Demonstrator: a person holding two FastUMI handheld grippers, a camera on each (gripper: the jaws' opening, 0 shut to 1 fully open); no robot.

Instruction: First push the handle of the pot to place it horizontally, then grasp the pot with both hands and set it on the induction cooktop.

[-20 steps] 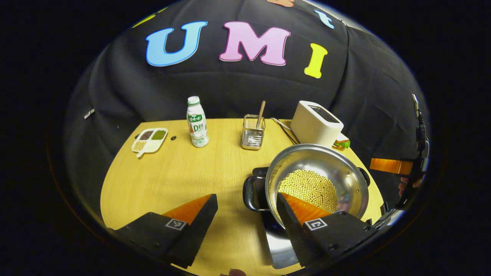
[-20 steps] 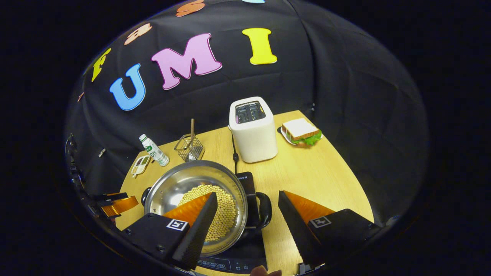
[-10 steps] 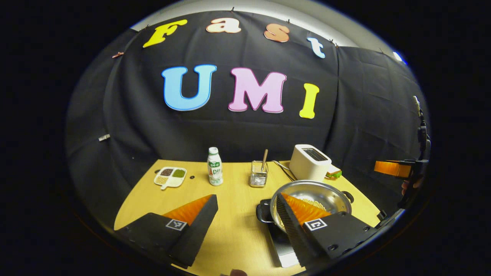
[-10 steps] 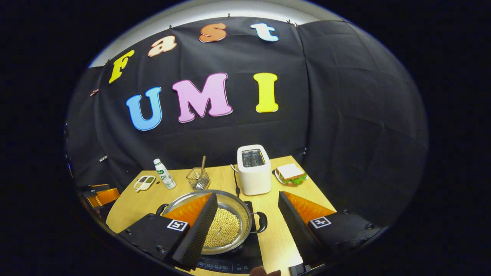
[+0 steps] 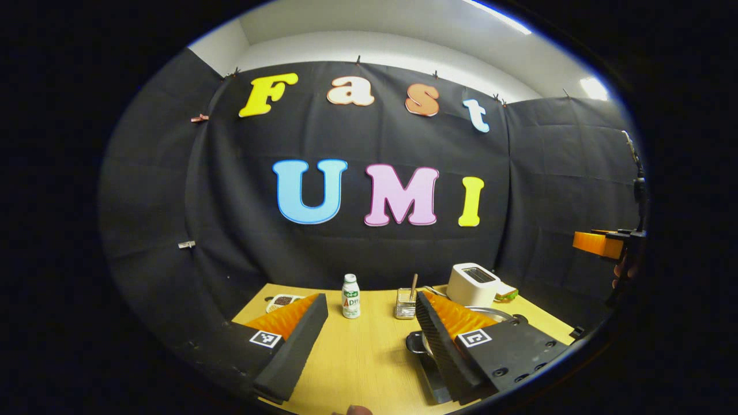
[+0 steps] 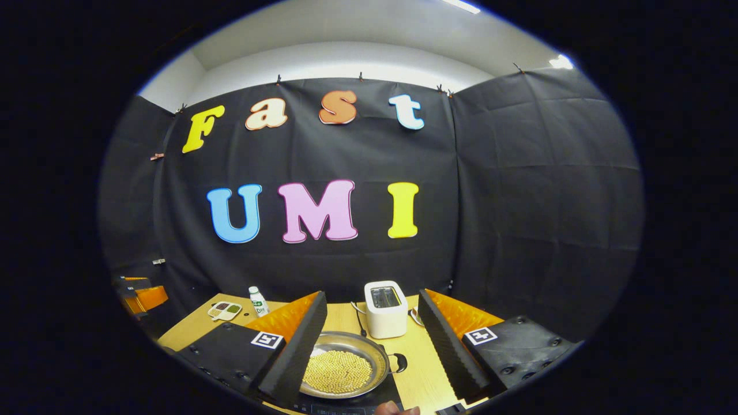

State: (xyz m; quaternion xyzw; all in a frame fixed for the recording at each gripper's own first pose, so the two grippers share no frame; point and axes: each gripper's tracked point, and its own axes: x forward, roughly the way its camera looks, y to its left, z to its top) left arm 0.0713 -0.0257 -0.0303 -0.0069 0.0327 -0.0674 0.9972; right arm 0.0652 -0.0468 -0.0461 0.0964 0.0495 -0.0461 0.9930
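- Over the last second both my grippers have lifted up and back: the table sat large beneath me, and now it lies low in each view under the black booth wall.
- My left gripper (image 5: 369,331) is spread wide with nothing between its fingers; my right gripper (image 6: 372,334) is likewise released and empty.
- The pot (image 6: 346,372) sits on the induction cooktop (image 6: 357,405), soybeans (image 6: 337,372) inside, one side handle (image 6: 399,362) pointing sideways. I judge the placing done and this the withdrawal.
- In the left gripper view the pot's rim (image 5: 496,314) peeks past my finger, with a handle (image 5: 414,342) over the cooktop's dark edge.
- Count: one pot, one cooktop, one toaster (image 6: 385,309), one drink bottle (image 5: 350,296), one wire utensil holder (image 5: 406,304), one divided dish of grains (image 6: 225,311), one sandwich (image 5: 507,294).
- My other gripper (image 5: 599,244) shows far off to the right, a hand behind it.
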